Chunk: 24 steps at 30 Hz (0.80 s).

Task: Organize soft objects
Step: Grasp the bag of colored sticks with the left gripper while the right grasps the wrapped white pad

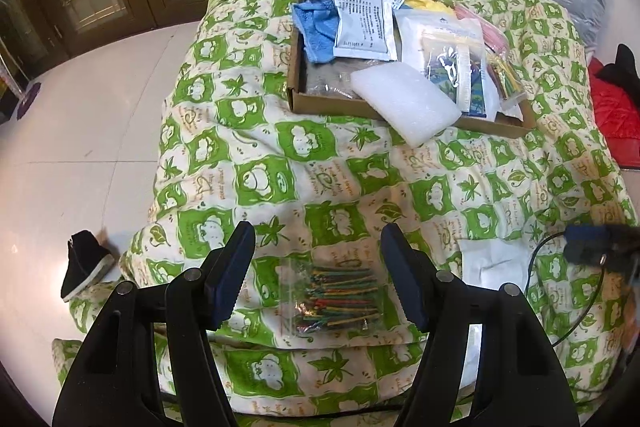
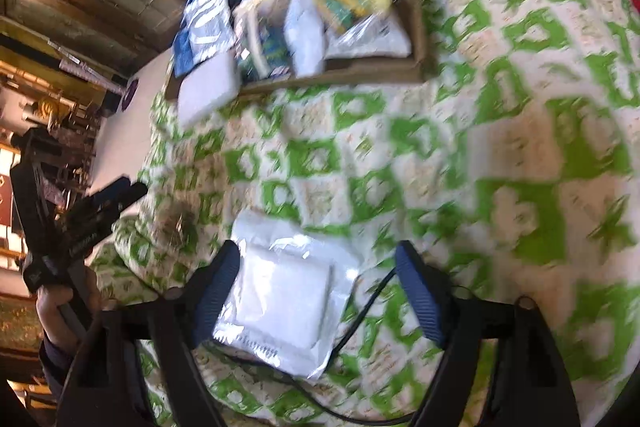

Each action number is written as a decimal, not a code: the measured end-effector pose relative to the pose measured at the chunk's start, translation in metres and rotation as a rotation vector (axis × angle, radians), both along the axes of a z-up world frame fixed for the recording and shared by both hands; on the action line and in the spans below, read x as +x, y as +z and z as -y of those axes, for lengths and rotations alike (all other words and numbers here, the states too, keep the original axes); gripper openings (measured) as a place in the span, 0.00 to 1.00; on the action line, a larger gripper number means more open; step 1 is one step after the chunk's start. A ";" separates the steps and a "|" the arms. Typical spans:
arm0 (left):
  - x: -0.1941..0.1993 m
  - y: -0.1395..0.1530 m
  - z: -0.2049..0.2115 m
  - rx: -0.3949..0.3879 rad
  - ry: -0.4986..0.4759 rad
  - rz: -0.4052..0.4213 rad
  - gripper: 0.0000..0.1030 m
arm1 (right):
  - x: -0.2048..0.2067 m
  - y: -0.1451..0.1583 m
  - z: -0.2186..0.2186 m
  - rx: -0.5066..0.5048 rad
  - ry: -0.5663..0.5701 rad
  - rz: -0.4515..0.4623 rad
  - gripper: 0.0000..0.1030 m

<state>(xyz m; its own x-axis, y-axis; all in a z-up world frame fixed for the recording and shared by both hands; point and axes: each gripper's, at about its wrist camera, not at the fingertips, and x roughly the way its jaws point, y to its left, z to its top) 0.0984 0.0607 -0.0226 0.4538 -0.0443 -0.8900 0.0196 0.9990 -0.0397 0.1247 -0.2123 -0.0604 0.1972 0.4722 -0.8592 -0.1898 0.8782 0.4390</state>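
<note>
Above the near edge of the bed, the left tongs (image 1: 316,279) are hanging spread wide, pinching nothing; one small clear bag of coloured sticks (image 1: 334,297) is lying on the quilt (image 1: 248,163) between the tips, apart from both. The right tongs (image 2: 320,291) are also standing wide, with one white plastic packet (image 2: 288,299) lying flat between the fingers; the left finger (image 2: 216,291) is just beside its edge, though blur hides whether it is touching. A black cable (image 2: 360,311) is running under that packet. Farther up the quilt, one shallow cardboard box (image 1: 316,103) is sitting crowded: one blue cloth (image 1: 316,23), one printed pouch (image 1: 362,23), a yellow cloth (image 1: 428,5), and several clear bags too overlapped to count. One white foam pad (image 1: 408,101) is hanging over the box's near rim. On the floor (image 1: 80,131) at the left, one black shoe (image 1: 82,269) is lying beside the bed.
</note>
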 end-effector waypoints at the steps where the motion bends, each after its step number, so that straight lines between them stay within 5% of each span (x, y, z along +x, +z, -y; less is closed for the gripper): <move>1: 0.000 -0.002 0.001 0.004 -0.003 -0.010 0.64 | -0.003 -0.004 -0.006 0.003 0.012 -0.016 0.79; 6: 0.003 -0.020 0.012 0.050 -0.040 -0.090 0.64 | -0.015 -0.026 -0.026 0.029 0.009 -0.100 0.84; 10: 0.007 -0.036 0.018 0.081 -0.056 -0.161 0.64 | -0.023 -0.043 -0.038 0.026 -0.011 -0.149 1.00; 14: 0.010 -0.049 0.019 0.093 -0.051 -0.218 0.64 | -0.030 -0.054 -0.054 0.020 -0.006 -0.178 1.00; 24: 0.017 -0.070 0.027 0.129 -0.083 -0.284 0.66 | -0.026 -0.070 -0.083 -0.189 0.020 -0.084 0.99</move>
